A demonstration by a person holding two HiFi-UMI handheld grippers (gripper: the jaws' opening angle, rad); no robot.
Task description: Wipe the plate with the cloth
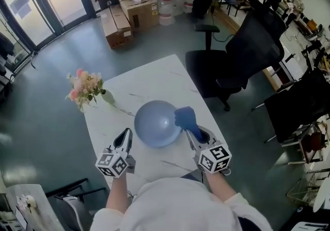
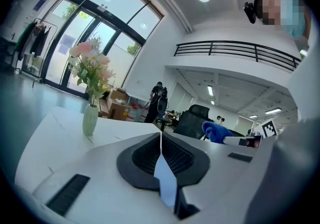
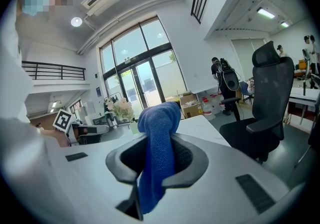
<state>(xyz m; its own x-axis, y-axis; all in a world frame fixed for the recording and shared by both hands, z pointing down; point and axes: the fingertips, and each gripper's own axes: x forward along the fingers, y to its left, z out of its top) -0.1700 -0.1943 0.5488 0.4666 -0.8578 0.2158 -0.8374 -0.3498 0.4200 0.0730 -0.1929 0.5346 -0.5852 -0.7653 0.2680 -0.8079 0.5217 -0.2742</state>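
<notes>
- While the cloth (image 1: 184, 117) sits bunched over the plate's right rim, wiping looks about to begin or barely begun; I judge the step in hand to be bringing the cloth onto the plate (image 1: 154, 126)
- Right gripper (image 1: 191, 133) is clamped on the cloth: its own view shows the blue fabric pinched between the jaws, with a rounded wad standing up beyond them and a tail hanging below
- Left gripper (image 1: 125, 136) is clenched, its jaws pressed together with nothing gripped that I can make out; it lies just beside the plate's left rim and, from the head view, seems apart from it
- The plate is a pale blue, shallow round dish lying flat on the white table (image 1: 154, 78), near the edge closest to the person and between the two grippers; a vase of flowers (image 1: 85, 88) stands well apart at the far left
- Next move, as I judge it: lower the wad until it presses on the plate's inner surface, then sweep it across the hollow and round the rim with steady downward pressure
- A light plate on a smooth top may slide under the stroke, so the left gripper would likely need to steady the left rim, by pressing on it or by opening to pinch it
- Whether the cloth touches the plate at this moment I cannot tell
</notes>
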